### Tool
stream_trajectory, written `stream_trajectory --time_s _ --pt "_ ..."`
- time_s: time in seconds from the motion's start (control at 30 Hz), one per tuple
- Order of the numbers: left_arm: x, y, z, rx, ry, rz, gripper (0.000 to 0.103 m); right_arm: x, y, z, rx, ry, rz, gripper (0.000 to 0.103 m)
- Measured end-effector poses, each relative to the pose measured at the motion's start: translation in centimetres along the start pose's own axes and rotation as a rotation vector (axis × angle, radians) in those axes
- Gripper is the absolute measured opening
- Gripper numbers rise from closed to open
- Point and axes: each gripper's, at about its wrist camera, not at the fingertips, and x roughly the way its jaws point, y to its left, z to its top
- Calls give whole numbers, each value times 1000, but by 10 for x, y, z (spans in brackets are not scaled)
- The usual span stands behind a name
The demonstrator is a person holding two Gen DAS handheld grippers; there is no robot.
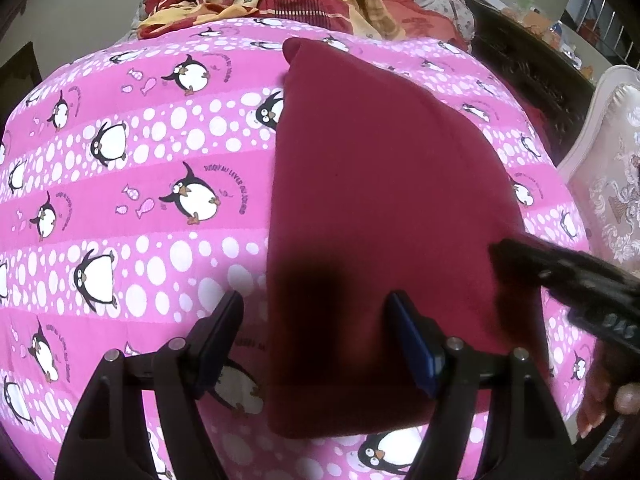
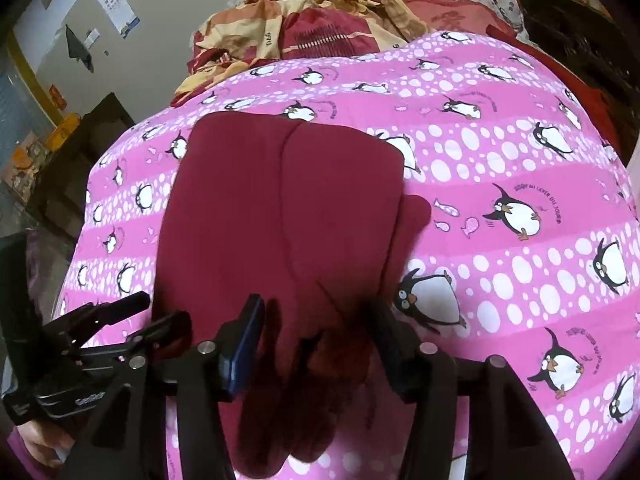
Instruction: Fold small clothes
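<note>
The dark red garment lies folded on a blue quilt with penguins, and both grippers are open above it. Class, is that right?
One detail is wrong: the quilt is pink, not blue, as the left wrist view shows. The dark red garment does lie folded on it, with the left gripper and right gripper open above it.

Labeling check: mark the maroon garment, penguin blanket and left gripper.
maroon garment [image 1: 380,208]: left wrist view, middle of folded cloth.
penguin blanket [image 1: 132,200]: left wrist view, bare pink stretch.
left gripper [image 1: 316,312]: left wrist view, between fingertips.
</note>
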Motion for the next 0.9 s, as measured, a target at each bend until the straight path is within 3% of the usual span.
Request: stream_trajectory --time_s 0.1,0.27,0.47,0.73,0.9 --pt "3 -1 2 3 3 -6 75 16 -8 -3 33 49 0 60" --pt "7 1 6 -3 3 -44 79 16 -24 -5 102 36 62 74" --pt "15 10 13 -19 10 -108 85 21 -40 -6 172 29 173 82" --pt "33 15 23 -63 48 -225 91 40 -43 3 176 1 262 86" --pt "48 13 30 -103 83 -295 92 51 -52 14 245 -8 351 87"
